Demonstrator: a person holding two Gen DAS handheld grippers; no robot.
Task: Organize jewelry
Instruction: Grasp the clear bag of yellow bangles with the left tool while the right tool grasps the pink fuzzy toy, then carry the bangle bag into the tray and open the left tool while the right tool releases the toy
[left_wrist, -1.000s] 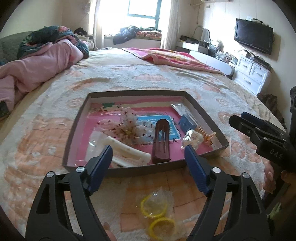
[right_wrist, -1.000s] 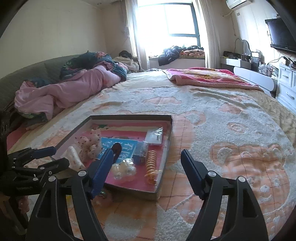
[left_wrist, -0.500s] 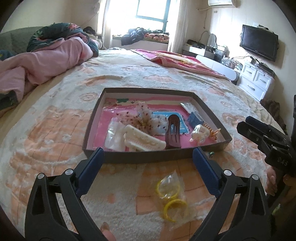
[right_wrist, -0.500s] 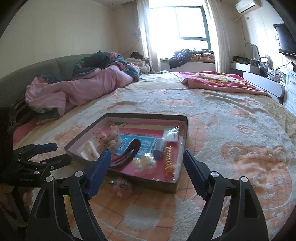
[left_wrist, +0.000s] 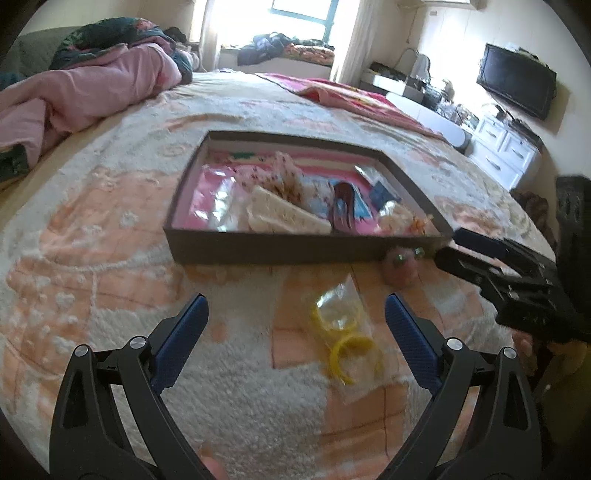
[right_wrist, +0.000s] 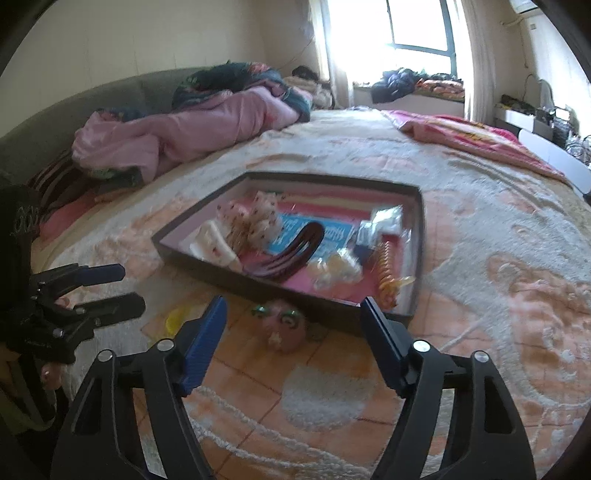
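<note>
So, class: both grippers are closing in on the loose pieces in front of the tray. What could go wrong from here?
1. The yellow rings sit in a slippery clear bag, which the left gripper could pinch without the rings.
2. The pink ornament lies against the tray wall, so the right gripper, its jaws just narrowing with nothing between them, might bump it.

Sunlit window (right_wrist: 417, 33), wall television (left_wrist: 517, 85), white dresser (left_wrist: 506, 155), patterned bedspread (right_wrist: 480, 229).

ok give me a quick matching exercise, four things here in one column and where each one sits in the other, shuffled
Things:
1. yellow rings bag
2. dark brown hair clip
3. pink ornament
4. pink quilt

Places:
A. inside the tray
B. far side of the bed, by the headboard
C. on the bedspread between the left gripper's fingers
D. on the bedspread against the tray's near wall

Pairs: 1-C, 2-A, 3-D, 4-B
</note>
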